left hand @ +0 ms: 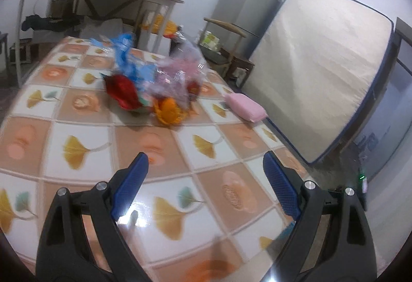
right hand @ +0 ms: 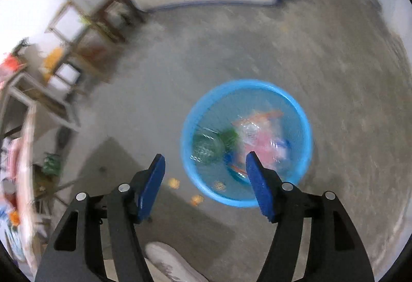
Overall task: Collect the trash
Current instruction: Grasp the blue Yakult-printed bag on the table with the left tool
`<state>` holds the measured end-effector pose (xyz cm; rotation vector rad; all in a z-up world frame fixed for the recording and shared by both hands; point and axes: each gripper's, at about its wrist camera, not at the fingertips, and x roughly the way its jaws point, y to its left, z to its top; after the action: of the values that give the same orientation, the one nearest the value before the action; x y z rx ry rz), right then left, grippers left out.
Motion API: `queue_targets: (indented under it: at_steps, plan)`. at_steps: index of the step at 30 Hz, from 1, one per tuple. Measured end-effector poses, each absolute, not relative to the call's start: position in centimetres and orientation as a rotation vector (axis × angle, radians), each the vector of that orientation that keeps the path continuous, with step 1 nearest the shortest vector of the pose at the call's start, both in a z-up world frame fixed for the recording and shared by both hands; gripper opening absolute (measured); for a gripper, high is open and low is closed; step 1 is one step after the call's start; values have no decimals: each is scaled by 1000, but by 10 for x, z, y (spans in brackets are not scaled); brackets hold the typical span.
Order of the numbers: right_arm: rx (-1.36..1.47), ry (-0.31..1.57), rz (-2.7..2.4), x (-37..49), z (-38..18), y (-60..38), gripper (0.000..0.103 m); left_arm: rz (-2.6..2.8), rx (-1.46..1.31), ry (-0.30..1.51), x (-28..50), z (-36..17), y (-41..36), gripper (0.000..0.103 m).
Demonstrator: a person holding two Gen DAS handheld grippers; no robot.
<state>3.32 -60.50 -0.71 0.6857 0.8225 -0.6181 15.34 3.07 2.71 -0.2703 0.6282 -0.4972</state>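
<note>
Trash pile: crumpled wrappers, red, blue, orange and clear plastic, on the patterned tablecloth, at 12 o'clock from the left gripper. A pink sponge-like block lies at 2 o'clock, apart from the pile. Left jaws: spread, nothing between them.

Only the right wrist view shows the blue basin on the concrete floor, with wrappers inside. Right gripper: above it, jaws spread, empty. A white shoe appears at 6 o'clock. No writing is legible.

Trash pile sits mid-table, a sponge to its right; beyond, a mattress. Basin on the floor holds wrappers.
</note>
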Motion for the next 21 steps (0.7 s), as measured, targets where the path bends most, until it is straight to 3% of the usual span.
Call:
queue_targets:
  at_steps: [5,10,19,21]
  plan:
    - [509,707,-319,103,73,-523,68,-461,-270,606,171,46,59,87]
    - [427,691,-8,170,112,-434,73,-444,-319,639,221,63,81,87]
    - [355,760,319,235,106,-293,73,-257,-380,754,351,55,92,86]
    - [355,778,341,230,100,-280,73,-212,-362,788,372,46,89,73]
